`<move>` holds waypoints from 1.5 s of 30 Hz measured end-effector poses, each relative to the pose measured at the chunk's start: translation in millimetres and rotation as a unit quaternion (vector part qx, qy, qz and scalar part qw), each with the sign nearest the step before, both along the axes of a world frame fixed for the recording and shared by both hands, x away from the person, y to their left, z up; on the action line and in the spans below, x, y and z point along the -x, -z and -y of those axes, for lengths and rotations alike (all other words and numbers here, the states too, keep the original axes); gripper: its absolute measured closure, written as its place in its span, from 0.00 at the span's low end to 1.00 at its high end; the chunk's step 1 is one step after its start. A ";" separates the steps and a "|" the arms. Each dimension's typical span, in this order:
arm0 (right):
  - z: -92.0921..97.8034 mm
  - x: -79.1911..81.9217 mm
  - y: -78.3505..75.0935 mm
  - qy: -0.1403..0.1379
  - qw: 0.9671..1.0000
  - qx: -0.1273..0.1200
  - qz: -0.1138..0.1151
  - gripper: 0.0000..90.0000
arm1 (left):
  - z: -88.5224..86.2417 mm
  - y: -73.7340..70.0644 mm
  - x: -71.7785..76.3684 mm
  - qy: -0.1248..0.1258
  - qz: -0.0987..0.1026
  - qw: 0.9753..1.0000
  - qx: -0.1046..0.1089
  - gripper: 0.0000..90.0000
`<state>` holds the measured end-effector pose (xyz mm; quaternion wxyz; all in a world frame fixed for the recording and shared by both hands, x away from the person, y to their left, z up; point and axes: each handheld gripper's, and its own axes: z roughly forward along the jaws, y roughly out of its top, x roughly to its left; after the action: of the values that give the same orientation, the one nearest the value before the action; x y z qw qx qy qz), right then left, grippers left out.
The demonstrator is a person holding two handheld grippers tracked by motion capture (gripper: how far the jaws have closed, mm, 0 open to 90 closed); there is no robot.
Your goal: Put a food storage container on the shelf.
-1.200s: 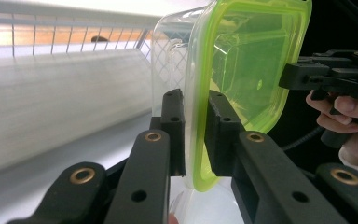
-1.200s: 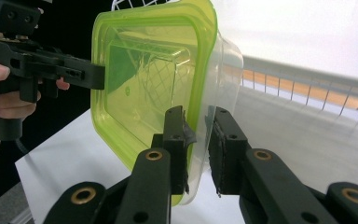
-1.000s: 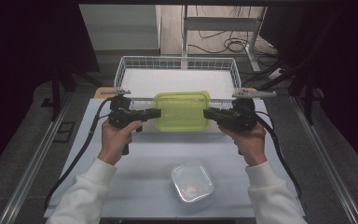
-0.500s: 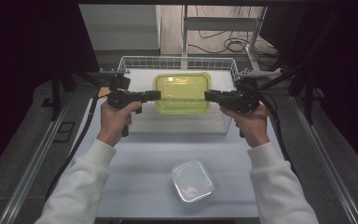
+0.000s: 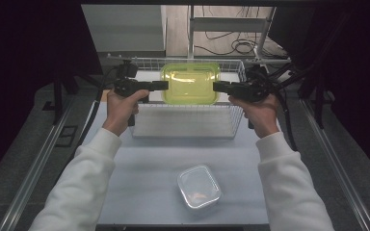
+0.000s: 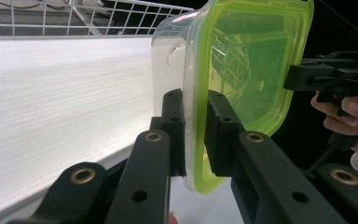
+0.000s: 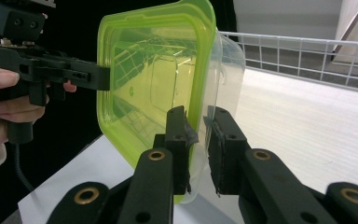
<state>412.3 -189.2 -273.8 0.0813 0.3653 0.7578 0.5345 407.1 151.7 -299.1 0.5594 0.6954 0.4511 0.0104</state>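
Box: clear plastic box with a green lid (image 5: pixel 190 83), upper centre of the high view, held up between the two grippers over the wire basket (image 5: pixel 188 126).
Box tilt: looks roughly level in the high view, lid facing the camera; in both gripper views the lid rim runs top to bottom through the frame.
Left gripper: left gripper (image 5: pixel 161 85), left of the box in the high view, jaws pointing toward frame centre. In the left gripper view (image 6: pixel 196 135) the two jaws are clamped on the box's rim, one pad on the clear wall side, the other on the green lid side.
Right gripper: right gripper (image 5: pixel 218 86), right of the box in the high view. In the right gripper view (image 7: pixel 200 144) its jaws pinch the opposite rim; a narrow slit shows between the pads where the rim sits.
Hands: left hand (image 5: pixel 122 107) and right hand (image 5: pixel 261 111), below the grippers in the high view, white sleeves running down to the bottom corners.
Basket: white wire, on the far half of the table (image 5: pixel 144 183), middle of the frame; floor looks bare, though the box hides its far part.
Second box: small clear lidded box (image 5: pixel 199 186), lower centre of the high view, on the table, well apart from the basket; something pale inside, too faint to tell.
Cables: black leads trailing from each gripper toward the frame sides.
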 end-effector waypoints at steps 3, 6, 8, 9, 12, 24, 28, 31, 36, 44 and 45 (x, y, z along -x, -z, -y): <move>1.6 -5.9 -0.5 0.001 1.000 -0.003 -0.008 0.87 | 1.1 -3.1 -6.5 0.002 -0.005 1.000 -0.006 0.89; 2.9 -12.2 0.3 0.003 1.000 -0.006 -0.017 0.87 | 2.5 -5.2 -13.6 0.002 -0.012 1.000 -0.014 0.89; 3.3 -16.5 0.8 0.005 1.000 -0.007 -0.024 0.87 | 3.2 -4.0 -19.0 0.003 -0.019 1.000 -0.013 0.89; 3.6 -19.8 1.6 0.006 1.000 -0.006 -0.029 0.87 | 3.2 -3.3 -21.2 0.003 -0.023 1.000 -0.013 0.89; 4.0 -29.2 4.9 0.005 0.999 -0.007 -0.043 0.87 | 3.7 0.0 -29.9 0.005 -0.032 0.999 -0.014 0.89; -4.9 -61.2 17.7 0.012 0.996 -0.001 -0.084 0.87 | -3.8 13.9 -59.8 0.004 -0.079 0.997 -0.015 0.89; -6.7 -68.9 23.5 0.015 0.995 0.000 -0.099 0.87 | -4.5 19.1 -66.9 0.002 -0.094 0.995 -0.017 0.89; -6.7 -73.2 25.8 0.017 0.994 -0.003 -0.108 0.87 | -4.1 21.5 -69.5 0.000 -0.099 0.995 -0.010 0.89; -5.2 -79.1 27.4 0.017 0.993 -0.010 -0.120 0.87 | -5.1 22.3 -75.3 -0.001 -0.106 0.994 -0.001 0.89; -6.3 -93.5 33.3 0.044 0.985 -0.024 -0.163 0.85 | -5.3 23.4 -87.7 -0.012 -0.134 0.991 0.021 0.88; -6.5 -95.6 34.1 0.049 0.984 -0.030 -0.171 0.85 | -7.0 25.0 -92.1 -0.013 -0.145 0.989 0.031 0.88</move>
<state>507.8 -182.8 -307.9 -0.0343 0.4900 0.7253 0.4824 499.1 158.6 -324.1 0.5089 0.6661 0.5365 -0.0977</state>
